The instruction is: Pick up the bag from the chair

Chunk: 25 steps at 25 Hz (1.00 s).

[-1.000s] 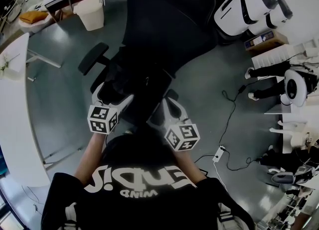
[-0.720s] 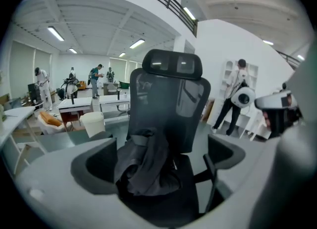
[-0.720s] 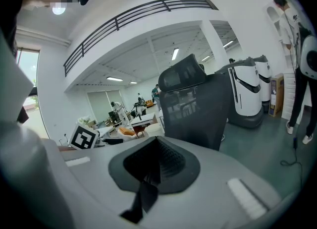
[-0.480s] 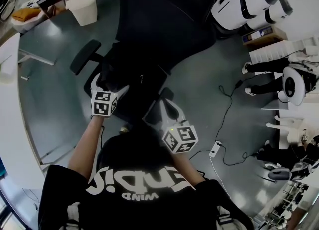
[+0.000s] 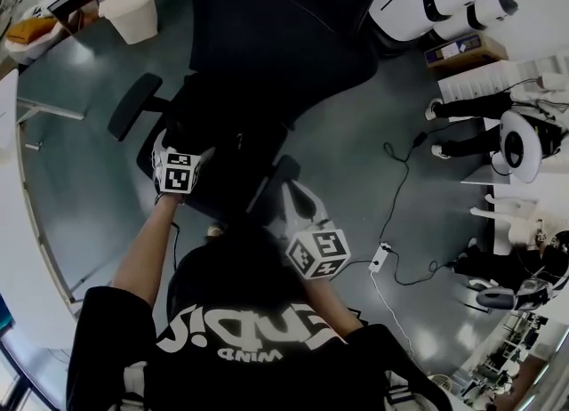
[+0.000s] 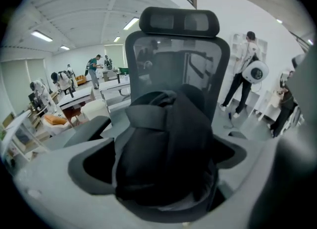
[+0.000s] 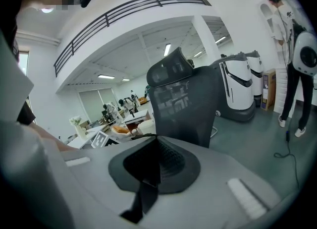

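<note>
I'm reaching for the bag (image 6: 163, 153) on the chair (image 6: 178, 59). My left gripper (image 5: 182, 147) has just been opening wide around it, not squeezing. My right gripper (image 5: 289, 197) is closed and empty. Next: squeeze, then lift.

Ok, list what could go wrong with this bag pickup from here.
1. The left gripper, jaws just opened wide around the bag without pressing it, may close on only the strap or loose fabric, so the bag could sag or slip.
2. Pushing in might turn or shift the office chair under it.
</note>
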Tool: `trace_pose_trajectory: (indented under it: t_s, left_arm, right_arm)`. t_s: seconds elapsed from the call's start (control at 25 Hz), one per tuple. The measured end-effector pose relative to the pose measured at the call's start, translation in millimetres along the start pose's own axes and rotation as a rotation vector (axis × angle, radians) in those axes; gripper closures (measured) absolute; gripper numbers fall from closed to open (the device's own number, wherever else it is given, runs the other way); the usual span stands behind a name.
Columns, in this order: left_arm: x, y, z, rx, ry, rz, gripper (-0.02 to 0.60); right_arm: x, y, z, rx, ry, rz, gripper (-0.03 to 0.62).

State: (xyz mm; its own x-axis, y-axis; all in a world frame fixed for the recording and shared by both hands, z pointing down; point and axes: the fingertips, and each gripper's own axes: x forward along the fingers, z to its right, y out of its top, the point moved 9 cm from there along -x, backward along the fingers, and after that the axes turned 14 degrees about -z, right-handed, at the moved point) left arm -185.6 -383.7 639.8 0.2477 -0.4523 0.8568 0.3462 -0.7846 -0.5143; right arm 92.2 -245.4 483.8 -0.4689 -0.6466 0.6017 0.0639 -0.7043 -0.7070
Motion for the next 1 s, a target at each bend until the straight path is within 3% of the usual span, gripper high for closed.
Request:
trace_pose_trajectory:
  t_s: [0.16,0.4,0.76,1.0]
  left_arm:
    - [14.9,1.9,-6.7,-0.055,-0.009,-0.027,0.015]
    - [20.1,3.1,-14.6,-0.117,-0.004,-0.023,0.216]
    - [12.7,2.7,-15.5,-0.081,0.005,-0.037,0.472]
    - [-3.1,6.3,-11.4,-0.078,-0.05,-0.01,0.513]
  right_arm:
    - [4.0,-2.2,10.0,0.012,-0.011,-0.014,0.592]
    - [15.2,2.0,16.4,0.01,-0.001,-0.037,0.592]
    - [26.8,6.3,15.0,0.004,0.023,-0.053,0.592]
    - [24.5,3.1,13.8,0.004,0.023,-0.05,0.592]
